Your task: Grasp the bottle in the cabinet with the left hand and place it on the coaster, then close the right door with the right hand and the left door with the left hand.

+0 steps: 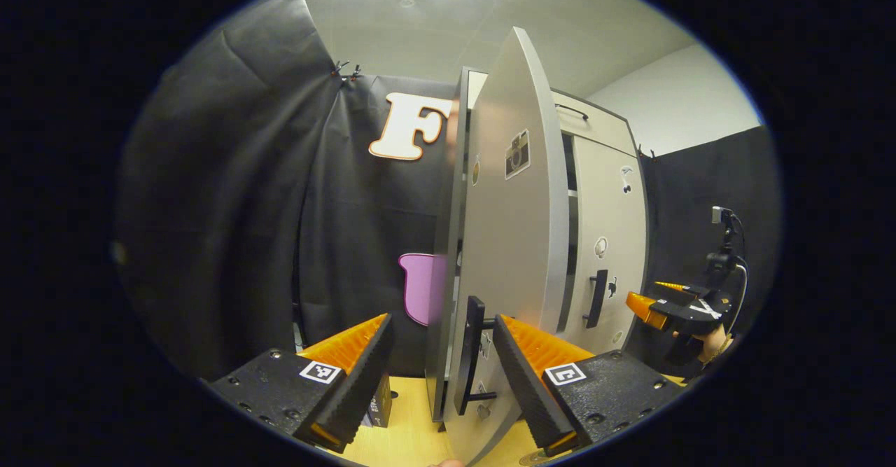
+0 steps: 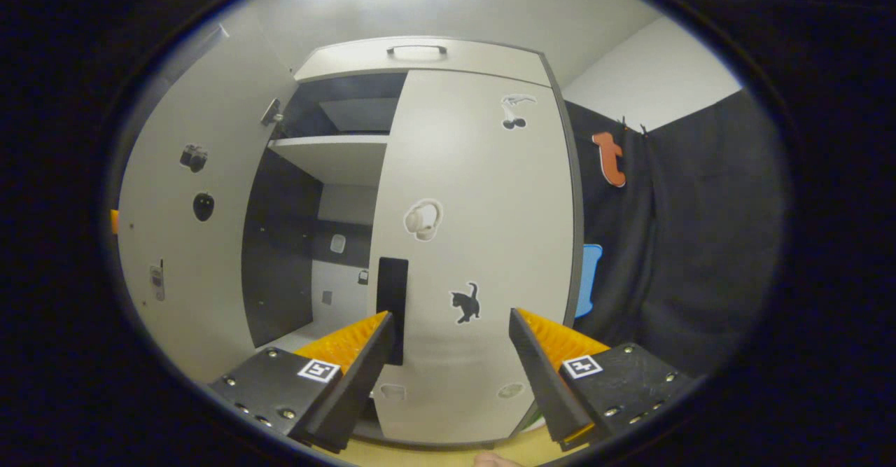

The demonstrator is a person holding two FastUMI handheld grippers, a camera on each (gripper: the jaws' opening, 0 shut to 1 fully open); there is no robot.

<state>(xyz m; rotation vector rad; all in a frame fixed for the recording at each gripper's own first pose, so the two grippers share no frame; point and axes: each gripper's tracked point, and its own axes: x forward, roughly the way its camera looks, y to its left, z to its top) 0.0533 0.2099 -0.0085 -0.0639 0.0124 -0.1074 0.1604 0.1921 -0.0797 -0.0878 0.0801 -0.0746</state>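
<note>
Now your left gripper (image 1: 437,369) is spread wide, empty, around the left door's (image 1: 514,243) black handle (image 1: 470,355) without touching. Right gripper (image 2: 448,369) gapes too, facing the shut right door (image 2: 476,243). Cabinet (image 2: 329,162) shelves sit bare; the right gripper view shows that interior. I cannot tell where the bottle is.

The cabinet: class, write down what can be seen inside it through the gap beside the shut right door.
Inside the cabinet: a pale shelf, dark side wall and pale floor. No bottle is visible. The right door covers the right half, so its contents cannot be seen.
</note>
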